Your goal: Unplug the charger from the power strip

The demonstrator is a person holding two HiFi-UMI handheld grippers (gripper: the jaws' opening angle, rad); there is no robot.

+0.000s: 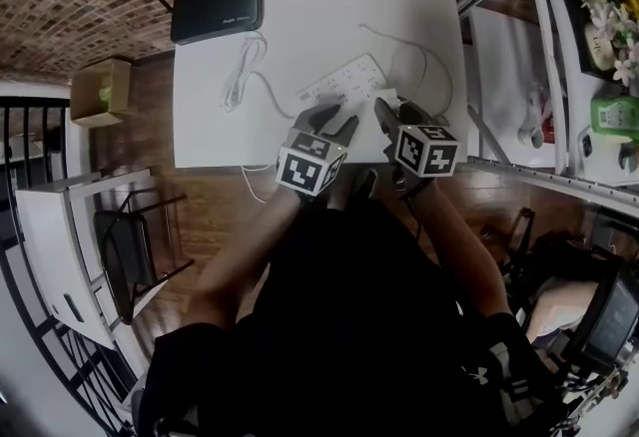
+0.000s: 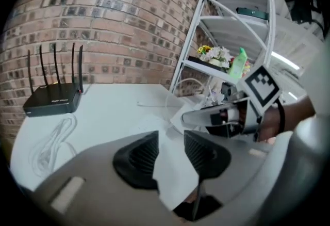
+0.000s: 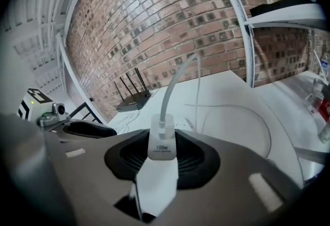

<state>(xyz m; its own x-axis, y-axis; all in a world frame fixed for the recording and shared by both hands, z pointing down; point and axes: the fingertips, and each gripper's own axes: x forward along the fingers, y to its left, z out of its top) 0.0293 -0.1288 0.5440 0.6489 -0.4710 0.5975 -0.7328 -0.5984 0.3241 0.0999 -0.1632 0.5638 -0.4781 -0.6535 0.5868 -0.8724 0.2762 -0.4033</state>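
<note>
Under everything, a white surface (image 1: 419, 6); slantwise on it, the power strip (image 1: 344, 81), long axis running near-left to far-right. Well beyond the strip's left end, a black router (image 1: 216, 14). Along the strip's near edge, both tools side by side: left tool (image 2: 170, 137) by the left end, right tool (image 3: 162, 136) toward the middle, the nearer of the two to the plug-in side. Left tool clamped on a white piece between its pads (image 2: 138, 157), probably the strip's own near end. Right tool gripping the charger (image 3: 162, 160), pads pressed on both flanks, jaws kept apart only by its width. Charger just off the strip's near edge, long axis in line with the tool, cable (image 3: 168, 91) end pointing away toward the strip. By the look of it, charger clear of the strip or nearly so. Next, presumably: draw the right tool back from the strip, with the left tool steadying the strip.
</note>
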